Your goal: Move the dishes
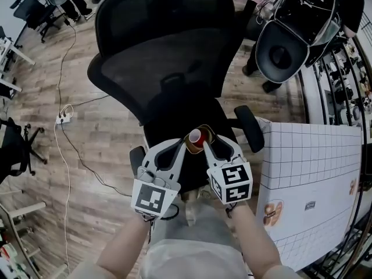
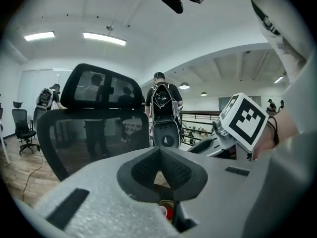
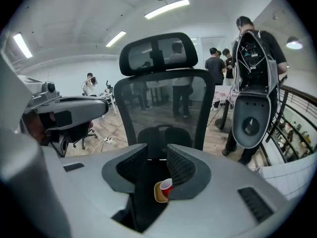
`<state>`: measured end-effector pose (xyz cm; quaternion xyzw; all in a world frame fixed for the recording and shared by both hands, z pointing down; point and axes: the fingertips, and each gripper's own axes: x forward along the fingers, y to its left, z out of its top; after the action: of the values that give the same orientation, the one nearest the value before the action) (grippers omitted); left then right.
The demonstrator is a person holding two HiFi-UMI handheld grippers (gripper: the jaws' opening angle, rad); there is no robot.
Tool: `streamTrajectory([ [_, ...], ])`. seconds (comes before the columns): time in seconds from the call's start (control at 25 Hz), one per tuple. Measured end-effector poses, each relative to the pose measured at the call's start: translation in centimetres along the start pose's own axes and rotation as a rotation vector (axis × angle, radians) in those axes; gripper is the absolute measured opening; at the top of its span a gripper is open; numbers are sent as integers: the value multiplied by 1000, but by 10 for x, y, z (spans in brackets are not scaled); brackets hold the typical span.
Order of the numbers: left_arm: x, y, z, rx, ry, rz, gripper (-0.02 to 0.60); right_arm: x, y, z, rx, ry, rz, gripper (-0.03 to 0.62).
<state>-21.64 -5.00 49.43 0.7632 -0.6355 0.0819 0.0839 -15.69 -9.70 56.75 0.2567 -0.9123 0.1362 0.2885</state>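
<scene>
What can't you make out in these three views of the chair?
- Head view: the small red cup and tan round saucer on the black mesh office chair are partly covered by the left tongs and right tongs; contact unclear.
- Left gripper view: only a sliver of the cup shows past the tongs.
- Head view: the white gridded table is cut off by the edge.

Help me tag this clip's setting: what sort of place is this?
Probably an open office or lab: black mesh office chair, power strip on the wood-look floor, strip lights overhead.
</scene>
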Motion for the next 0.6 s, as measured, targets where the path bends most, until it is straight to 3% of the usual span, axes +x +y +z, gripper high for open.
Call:
streamTrajectory([
  [0.32, 35, 14, -81, -28, 42, 27, 14, 68, -21, -70, 84, 74, -14, 109],
  [0.6, 59, 15, -142, -48, 65, -7, 14, 119, -34, -128, 127, 129, -41, 109],
])
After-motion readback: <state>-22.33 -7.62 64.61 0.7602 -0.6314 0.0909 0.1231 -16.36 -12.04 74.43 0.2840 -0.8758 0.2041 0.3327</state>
